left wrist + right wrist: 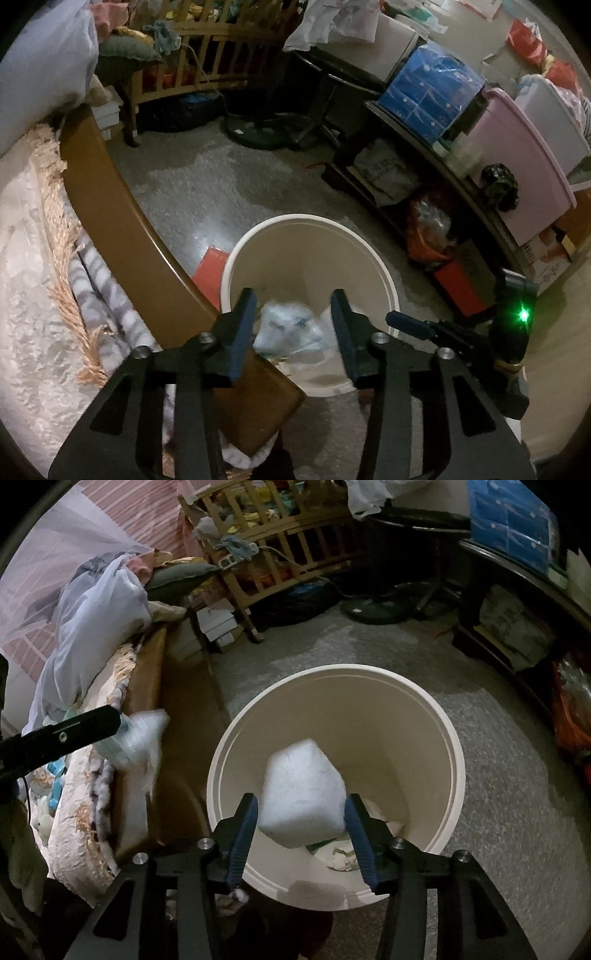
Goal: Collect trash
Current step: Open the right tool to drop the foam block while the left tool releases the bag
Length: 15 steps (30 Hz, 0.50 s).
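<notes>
A cream round bin (310,218) (332,669) stands on the floor beside the bed, with some trash lying at its bottom. My left gripper (293,295) hangs over the bin's near edge, open; a crumpled clear plastic bag (290,326), blurred, sits loose between its fingers. In the right wrist view the same bag (142,738) shows blurred at the left gripper's tip. My right gripper (301,799) is above the bin, jaws apart, with a white foam-like block (303,794) tilted between the pads and not squeezed. One blue finger of the right gripper (406,321) shows in the left wrist view.
The bed's brown wooden side rail (122,221) runs close along the bin's left. A red box (210,273) lies on the floor by the bin. A wooden crib (280,550) and a fan base (373,611) stand behind. On the right, a low shelf holds a pink tub (524,166).
</notes>
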### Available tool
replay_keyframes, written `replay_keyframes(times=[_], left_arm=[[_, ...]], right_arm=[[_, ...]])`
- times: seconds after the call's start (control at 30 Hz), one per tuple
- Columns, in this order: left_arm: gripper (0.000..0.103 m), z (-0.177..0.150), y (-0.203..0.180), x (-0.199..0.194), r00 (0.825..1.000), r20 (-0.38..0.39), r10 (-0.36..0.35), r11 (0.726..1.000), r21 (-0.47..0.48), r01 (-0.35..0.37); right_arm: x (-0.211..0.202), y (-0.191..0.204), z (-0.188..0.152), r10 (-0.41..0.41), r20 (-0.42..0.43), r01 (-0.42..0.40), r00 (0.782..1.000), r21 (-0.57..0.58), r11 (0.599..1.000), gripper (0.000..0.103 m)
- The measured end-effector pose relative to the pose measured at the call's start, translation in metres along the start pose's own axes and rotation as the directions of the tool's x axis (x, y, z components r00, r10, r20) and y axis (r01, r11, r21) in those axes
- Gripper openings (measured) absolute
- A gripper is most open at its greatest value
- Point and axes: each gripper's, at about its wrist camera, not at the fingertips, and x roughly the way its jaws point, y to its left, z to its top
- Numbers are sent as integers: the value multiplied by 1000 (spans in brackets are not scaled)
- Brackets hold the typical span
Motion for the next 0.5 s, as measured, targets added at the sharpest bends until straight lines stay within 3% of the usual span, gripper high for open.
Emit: replay_keyframes(times=[0.1,0.5], left_arm=[[43,-1,3,-2,1000,-3,5,1000,-9,-5],[43,-13,20,-31,990,23,136,991,9,-136]], right_arm=[[3,0,0,-4,-6,4,1000,7,1000,67],[5,28,-5,45,-32,-46,998,-36,998,67]])
